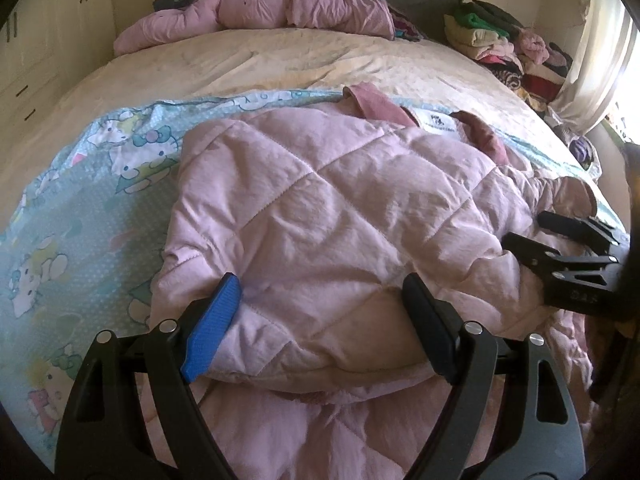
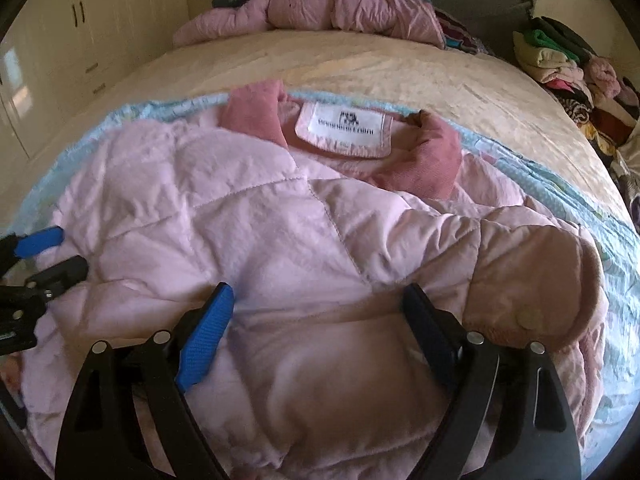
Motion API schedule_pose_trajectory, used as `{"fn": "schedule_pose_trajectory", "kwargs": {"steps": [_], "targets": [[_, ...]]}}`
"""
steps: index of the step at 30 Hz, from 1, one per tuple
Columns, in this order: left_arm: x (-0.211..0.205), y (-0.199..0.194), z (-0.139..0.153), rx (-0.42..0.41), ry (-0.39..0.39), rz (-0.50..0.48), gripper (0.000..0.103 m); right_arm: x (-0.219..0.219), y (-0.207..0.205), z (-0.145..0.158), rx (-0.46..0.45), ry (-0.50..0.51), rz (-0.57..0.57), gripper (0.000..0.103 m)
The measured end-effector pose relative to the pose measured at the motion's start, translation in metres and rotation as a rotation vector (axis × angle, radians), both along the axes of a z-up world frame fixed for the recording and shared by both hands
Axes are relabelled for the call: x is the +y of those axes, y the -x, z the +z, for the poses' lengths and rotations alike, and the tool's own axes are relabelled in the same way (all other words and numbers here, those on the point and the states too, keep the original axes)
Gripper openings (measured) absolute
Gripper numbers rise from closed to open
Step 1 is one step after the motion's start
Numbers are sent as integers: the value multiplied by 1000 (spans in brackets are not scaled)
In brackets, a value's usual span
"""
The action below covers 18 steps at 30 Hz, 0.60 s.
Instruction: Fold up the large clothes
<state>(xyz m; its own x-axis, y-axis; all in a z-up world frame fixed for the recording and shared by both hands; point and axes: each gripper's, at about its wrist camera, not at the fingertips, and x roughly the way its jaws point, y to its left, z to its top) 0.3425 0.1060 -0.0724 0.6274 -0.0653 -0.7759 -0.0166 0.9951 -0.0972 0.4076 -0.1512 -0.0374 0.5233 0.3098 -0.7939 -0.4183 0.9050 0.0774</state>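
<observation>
1. Pink quilted padded jacket (image 1: 320,208), one of it in front, lies spread on the bed (image 1: 248,64) with its darker pink ribbed collar (image 2: 420,152) and one white sewn label (image 2: 343,130) facing the headboard end.
2. One light blue cartoon-print sheet (image 1: 100,184) lies under the jacket; its edge shows to the left and beyond the collar.
3. Two tools work here. The left tool (image 1: 322,292) stands released, one blue pad (image 1: 212,328) and one black pad (image 1: 430,328) wide apart over a puffed fold near the hem.
4. The right tool (image 2: 320,300) is likewise released, jaws spread over the jacket beside the sleeve cuff (image 2: 532,280).
5. A second pink quilted garment (image 1: 272,8), crumpled, lies at the head of the bed.
6. One stack of folded clothes (image 1: 500,44) sits at the far right edge.
7. Bare cream bedspread between jacket and headboard leaves open room.
</observation>
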Motion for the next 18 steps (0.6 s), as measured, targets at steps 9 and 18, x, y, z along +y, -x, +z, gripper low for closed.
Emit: {"fn": "schedule_pose_trajectory", "kwargs": {"steps": [9,18], "targets": [[1,6,13,-10,2,12,93,-12,30,31,-39,-73,6,99],[1,17,29,-37,-1,13,94,-19,47,50,-50,-97,-15,99]]}}
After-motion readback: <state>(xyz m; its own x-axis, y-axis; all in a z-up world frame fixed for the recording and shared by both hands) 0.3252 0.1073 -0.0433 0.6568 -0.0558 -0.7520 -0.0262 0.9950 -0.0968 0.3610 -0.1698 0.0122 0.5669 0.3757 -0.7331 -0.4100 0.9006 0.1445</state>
